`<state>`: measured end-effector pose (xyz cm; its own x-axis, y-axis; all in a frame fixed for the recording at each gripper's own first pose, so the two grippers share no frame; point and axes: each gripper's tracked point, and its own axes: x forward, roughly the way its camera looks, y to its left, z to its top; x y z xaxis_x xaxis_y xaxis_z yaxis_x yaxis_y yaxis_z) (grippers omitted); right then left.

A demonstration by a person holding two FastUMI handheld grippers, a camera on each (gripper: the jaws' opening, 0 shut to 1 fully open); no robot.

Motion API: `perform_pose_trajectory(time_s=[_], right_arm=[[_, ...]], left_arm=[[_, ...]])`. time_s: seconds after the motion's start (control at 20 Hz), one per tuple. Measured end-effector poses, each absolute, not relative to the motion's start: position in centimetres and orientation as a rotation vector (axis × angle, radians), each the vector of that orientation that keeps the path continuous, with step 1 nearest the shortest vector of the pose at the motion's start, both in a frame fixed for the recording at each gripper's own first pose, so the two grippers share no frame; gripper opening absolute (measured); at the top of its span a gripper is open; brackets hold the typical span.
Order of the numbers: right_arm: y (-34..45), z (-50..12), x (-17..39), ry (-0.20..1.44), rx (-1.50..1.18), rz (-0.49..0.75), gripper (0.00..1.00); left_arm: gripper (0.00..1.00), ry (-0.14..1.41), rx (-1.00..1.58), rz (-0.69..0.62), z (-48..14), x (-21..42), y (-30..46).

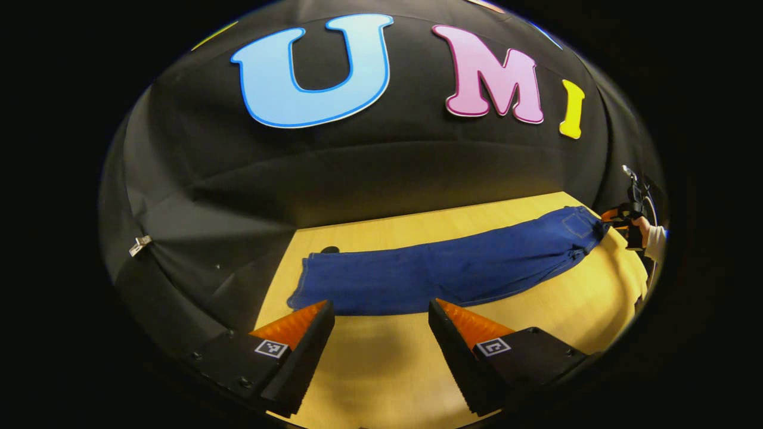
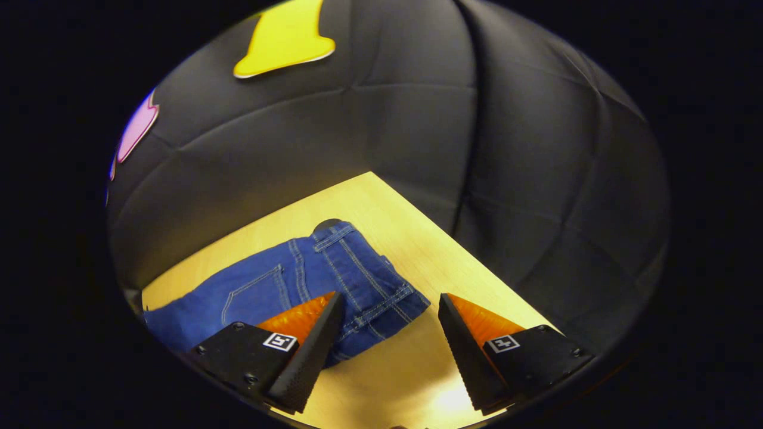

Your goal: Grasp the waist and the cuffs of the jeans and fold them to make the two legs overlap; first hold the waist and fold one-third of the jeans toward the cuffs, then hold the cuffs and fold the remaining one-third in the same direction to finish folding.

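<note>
My left claw [image 1: 381,316] hangs wide apart above the near edge of the wooden worktop [image 1: 381,369], holding nothing. Just past its fingertips lie the jeans [image 1: 441,268], spread flat and long across the worktop, the two legs already overlapping as one dark blue band. The cuffs [image 1: 304,280] sit nearest my left claw, a little beyond its left finger; the waist [image 1: 581,226] lies far off at the other end. There, at the edge of the left gripper view, I see my right claw [image 1: 617,215] and the hand [image 1: 642,226] in a pale sleeve that carries it.

In the right gripper view my right claw [image 2: 387,310] is also wide and empty. Its left finger hovers over the waist, where I make out a back pocket [image 2: 253,292] and pale seam stitching. Each finger carries a small square black-and-white marker [image 2: 280,341]; I can read no brand or writing on the denim.
</note>
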<state>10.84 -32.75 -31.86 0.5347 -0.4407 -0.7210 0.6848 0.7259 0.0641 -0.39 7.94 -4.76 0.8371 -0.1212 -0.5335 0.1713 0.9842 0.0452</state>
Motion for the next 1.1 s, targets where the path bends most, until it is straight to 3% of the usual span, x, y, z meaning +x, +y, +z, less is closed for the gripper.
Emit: perform_pose_trajectory(time_s=[0.25, 0.3, 0.35, 0.4, 0.45, 0.5, 0.6, 0.65, 0.75, 0.85, 0.95, 1.0, 1.05, 1.1], right_arm=[[-33.0, -32.2, 10.8, 0.721, 0.388, -0.701, 0.99], [-32.7, -32.4, 10.8, 0.723, 0.383, -0.690, 0.86], [-32.7, -31.8, 10.9, 0.705, 0.367, -0.681, 0.96], [-32.1, -31.8, 10.9, 0.713, 0.383, -0.662, 0.80], [-32.2, -31.9, 11.3, 0.699, 0.379, -0.660, 0.55], [-32.0, -31.8, 11.9, 0.690, 0.391, -0.644, 0.63], [-31.9, -31.5, 12.1, 0.679, 0.381, -0.650, 0.20], [-31.9, -31.8, 12.1, 0.675, 0.368, -0.635, 0.23], [-31.8, -31.9, 12.1, 0.672, 0.344, -0.599, 0.12], [-31.7, -31.5, 12.1, 0.668, 0.336, -0.586, 0.07], [-31.6, -30.9, 12.1, 0.659, 0.312, -0.590, 0.07], [-31.6, -30.2, 12.3, 0.648, 0.295, -0.589, 0.19], [-31.5, -29.2, 12.3, 0.625, 0.280, -0.584, 0.07], [-31.2, -27.6, 12.8, 0.585, 0.263, -0.574, 0.07]], left_arm=[[0.99, 0.572, 0.115, -0.187, -5.9, -0.6, 5.1], [0.98, 0.574, 0.111, -0.192, -6.0, -0.6, 4.6], [0.99, 0.571, 0.098, -0.198, -6.0, -0.5, 4.1], [0.99, 0.569, 0.081, -0.202, -6.0, -0.4, 3.7], [0.99, 0.572, 0.062, -0.204, -6.2, -0.5, 3.4], [0.99, 0.575, 0.045, -0.204, -6.4, -0.6, 3.2], [0.99, 0.578, -0.002, -0.206, -6.9, -0.8, 2.8], [0.99, 0.584, -0.027, -0.211, -7.1, -1.0, 2.6], [0.99, 0.598, -0.062, -0.199, -8.1, -1.3, 2.9], [0.99, 0.617, -0.093, -0.173, -9.0, -1.7, 3.5], [1.00, 0.628, -0.130, -0.159, -9.6, -2.0, 3.7], [0.98, 0.631, -0.140, -0.157, -9.8, -2.1, 3.7], [0.97, 0.629, -0.145, -0.158, -9.8, -2.3, 3.8], [0.97, 0.625, -0.145, -0.156, -9.8, -2.4, 4.0]])
